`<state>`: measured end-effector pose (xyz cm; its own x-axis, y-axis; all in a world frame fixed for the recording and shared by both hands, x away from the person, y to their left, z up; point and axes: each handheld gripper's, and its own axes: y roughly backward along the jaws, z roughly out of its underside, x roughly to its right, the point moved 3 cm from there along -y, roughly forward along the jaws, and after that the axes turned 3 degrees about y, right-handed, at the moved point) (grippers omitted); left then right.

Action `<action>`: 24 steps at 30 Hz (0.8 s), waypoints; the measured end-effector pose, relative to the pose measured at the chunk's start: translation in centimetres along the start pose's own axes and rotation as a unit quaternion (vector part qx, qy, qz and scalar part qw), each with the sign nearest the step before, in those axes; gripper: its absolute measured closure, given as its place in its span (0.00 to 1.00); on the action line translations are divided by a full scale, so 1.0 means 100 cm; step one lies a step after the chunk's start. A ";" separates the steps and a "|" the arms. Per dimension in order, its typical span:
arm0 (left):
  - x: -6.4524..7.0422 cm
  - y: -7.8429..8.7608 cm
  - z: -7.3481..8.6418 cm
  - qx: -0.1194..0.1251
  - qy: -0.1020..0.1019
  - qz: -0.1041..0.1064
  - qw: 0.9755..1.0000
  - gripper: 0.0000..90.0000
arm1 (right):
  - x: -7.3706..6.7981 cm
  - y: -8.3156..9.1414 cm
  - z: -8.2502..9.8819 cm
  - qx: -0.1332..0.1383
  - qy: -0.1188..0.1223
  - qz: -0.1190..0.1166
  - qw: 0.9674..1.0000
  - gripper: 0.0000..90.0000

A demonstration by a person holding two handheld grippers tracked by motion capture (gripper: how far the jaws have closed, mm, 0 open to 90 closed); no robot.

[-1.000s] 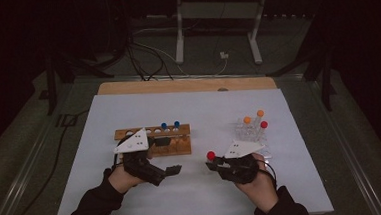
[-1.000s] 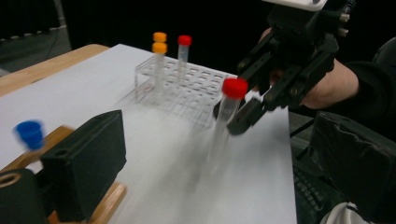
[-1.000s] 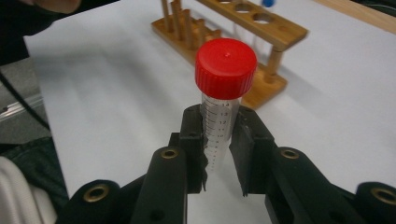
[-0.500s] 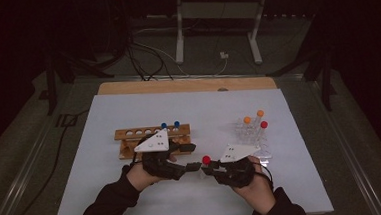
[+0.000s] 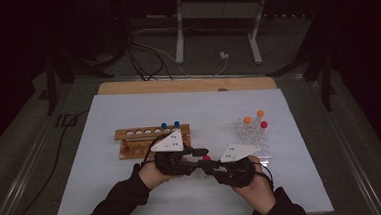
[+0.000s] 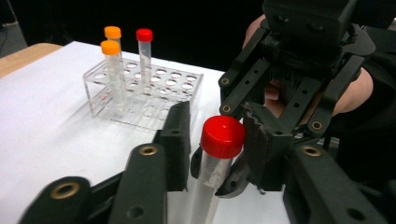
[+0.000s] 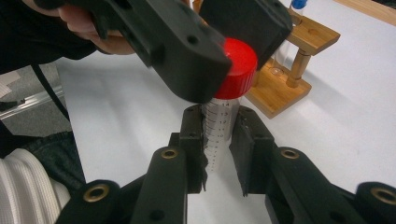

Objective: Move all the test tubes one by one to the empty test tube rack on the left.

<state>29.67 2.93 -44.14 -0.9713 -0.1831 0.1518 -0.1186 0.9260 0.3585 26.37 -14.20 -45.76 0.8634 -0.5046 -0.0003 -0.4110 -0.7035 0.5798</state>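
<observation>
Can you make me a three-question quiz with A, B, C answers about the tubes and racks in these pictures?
1. Where is the tube with the red cap that is out of the racks?
A. Between the two grippers
B. In the wooden rack
C. Flat on the floor

2. How many tubes stand in the clear rack?
A. One
B. Three
C. Six

3. What is the right gripper doing?
A. Hanging open over the wooden rack
B. Lying on the table
C. Holding the tube's body between its jaws

Answers:
1. A: the left gripper has its jaws on either side of the cap while the right one holds the body.
2. B: two orange caps and one red cap stand there.
3. C: the right gripper view has both jaws pressed on the marked tube wall.
</observation>
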 end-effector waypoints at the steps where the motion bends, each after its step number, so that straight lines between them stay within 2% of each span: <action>1: 0.000 0.000 0.000 -0.003 -0.002 0.000 1.000 0.75 | 0.000 0.000 0.000 0.000 0.001 0.000 1.000 0.83; 5: 0.000 0.000 0.000 -0.004 -0.001 0.006 1.000 0.78 | -0.001 0.000 0.000 0.001 0.000 0.000 1.000 0.83; 9: 0.000 0.000 0.001 -0.005 -0.011 0.003 1.000 0.79 | -0.001 0.000 0.000 0.000 0.000 -0.002 1.000 0.83; 17: -0.001 0.004 -0.002 0.000 -0.015 0.000 1.000 0.80 | 0.000 0.001 -0.001 0.013 -0.004 -0.001 1.000 0.81; 20: -0.003 0.010 -0.005 0.005 -0.014 -0.004 1.000 0.80 | 0.001 0.003 -0.001 0.025 -0.010 0.006 1.000 0.69; 22: -0.005 0.016 -0.007 0.011 -0.010 -0.008 1.000 0.80 | 0.003 0.004 0.000 0.032 -0.017 0.006 0.999 0.58; 24: -0.007 0.024 -0.010 0.015 -0.012 -0.016 1.000 0.80 | 0.005 0.006 0.000 0.037 -0.017 0.014 0.999 0.53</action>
<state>30.31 4.96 -42.47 -0.9715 -0.2056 0.1182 -0.1557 0.9290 0.3357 26.53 -14.88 -45.39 0.8414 -0.5402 -0.0137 -0.4559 -0.7233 0.5186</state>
